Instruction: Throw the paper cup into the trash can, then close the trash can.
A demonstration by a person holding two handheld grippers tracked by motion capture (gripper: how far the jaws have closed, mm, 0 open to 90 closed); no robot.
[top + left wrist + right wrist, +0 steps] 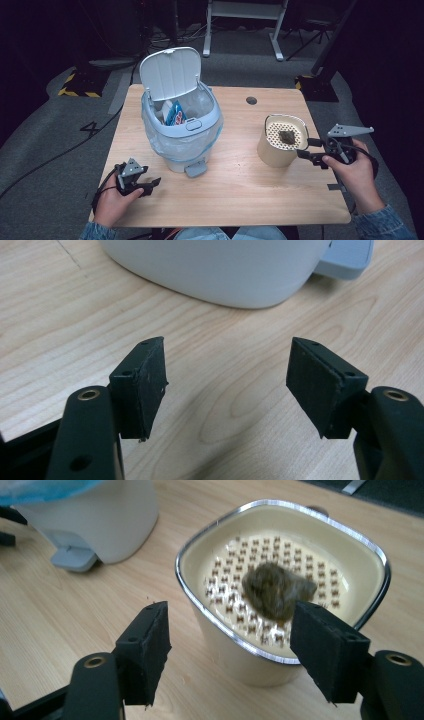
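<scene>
A light wooden table (235, 195) is seen from above, with a person's two forearms in denim sleeves coming in from the bottom edge. Each hand holds a black two-jaw gripper.

The right gripper (304, 148) sits at the right side of the table, pointing left at a cream container (280, 142) with a shiny metal rim. Its jaws stand apart with nothing clamped between them; in the right gripper view (230, 655) they straddle the container's near rim, without any visible contact. Inside the container lies a perforated insert, and on that insert rests a dark, brownish-green clump (276, 589) that looks like a used tea bag or wet tea leaves; the picture is too blurred to tell which. The clump lies near the middle of the insert, just beyond the right-hand jaw.

The left gripper (151, 185) rests low near the front left corner of the table, pointing right. Its jaws are also spread wide and empty, as the left gripper view (227, 385) shows, with bare wood between them.

Between the two grippers, left of the table's centre, stands a small white pedal bin (181, 130) with its lid (170, 72) flipped up. A clear plastic liner is folded over its rim, and a blue and white wrapper (175, 114) lies inside. The bin's grey foot pedal (195, 169) faces the person. The bin and the cream container stand well apart.
</scene>
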